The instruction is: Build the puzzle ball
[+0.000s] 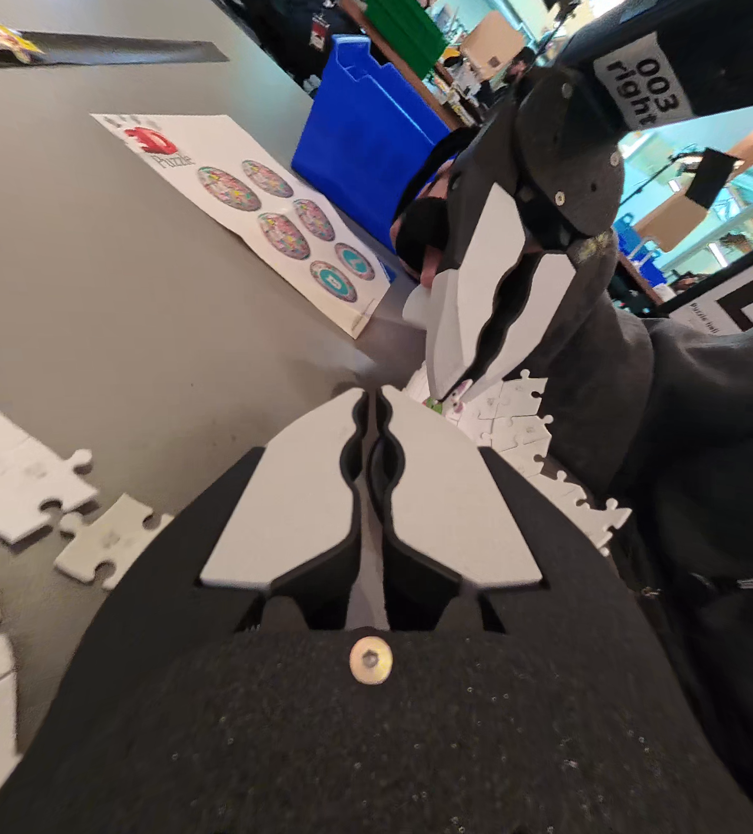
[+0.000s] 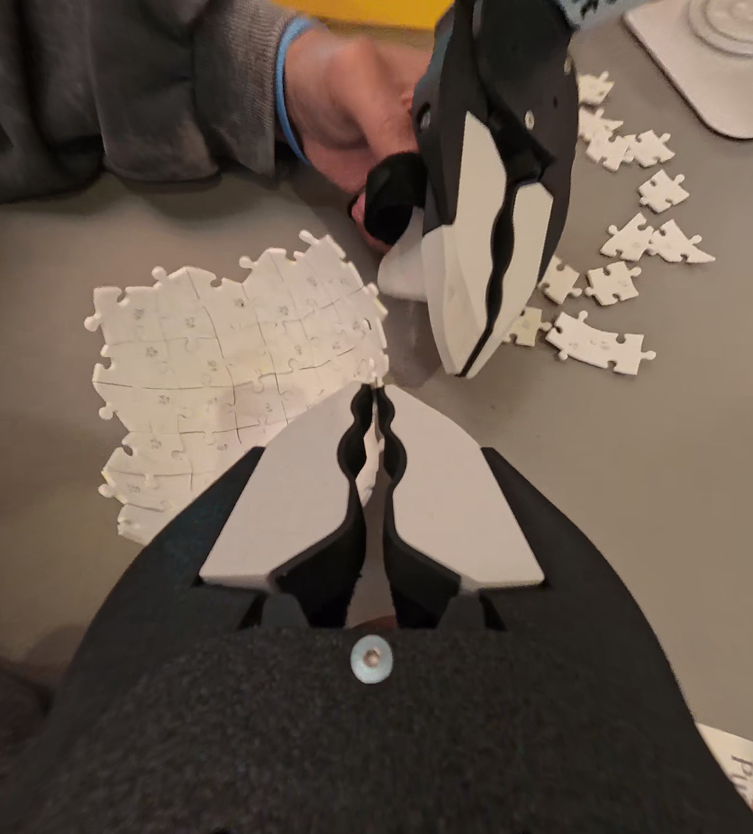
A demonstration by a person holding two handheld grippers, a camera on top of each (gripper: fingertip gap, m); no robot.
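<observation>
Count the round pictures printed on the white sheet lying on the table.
6, in pairs along the sheet: two by the red logo, two in the middle, two teal ones at the near end. None seems hidden.

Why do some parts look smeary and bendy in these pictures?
Left wrist view: the loose puzzle pieces at the left edge are smeared, and the wide lens tilts and bends the table. Right wrist view: the hand is blurred, while the joined puzzle shell looks fairly sharp, and a soft shadow lies under the left claw.
</observation>
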